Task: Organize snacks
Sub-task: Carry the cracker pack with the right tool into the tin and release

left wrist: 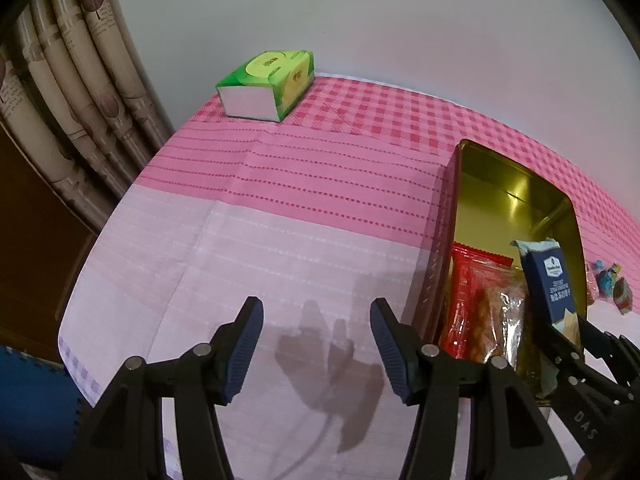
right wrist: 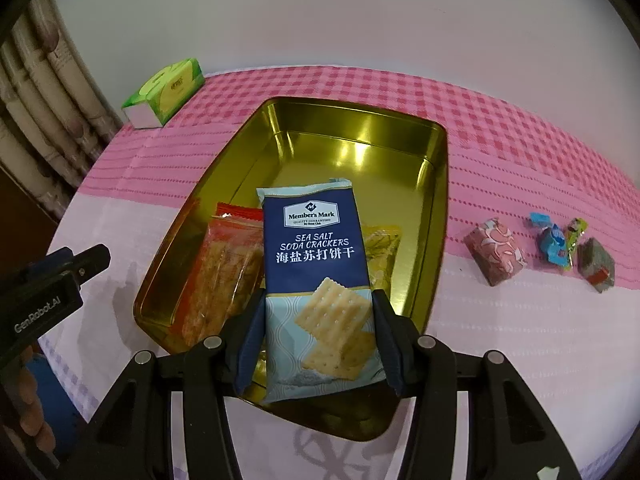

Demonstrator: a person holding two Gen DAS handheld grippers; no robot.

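A gold tin tray [right wrist: 434, 184] lies on the pink tablecloth. My right gripper [right wrist: 318, 344] is shut on a blue pack of sea salt soda crackers [right wrist: 316, 264] and holds it over the tray's near end. A red snack pack [right wrist: 224, 272] and a yellow packet [right wrist: 382, 248] lie in the tray. My left gripper [left wrist: 316, 352] is open and empty over bare cloth left of the tray [left wrist: 436, 256]. The left wrist view also shows the cracker pack [left wrist: 552, 284] and the red pack [left wrist: 476, 304].
A green tissue box [right wrist: 168, 92] stands at the table's far left; it also shows in the left wrist view [left wrist: 268, 84]. Several small wrapped candies [right wrist: 496, 256] lie on the cloth right of the tray. Curtains hang at left beyond the table edge.
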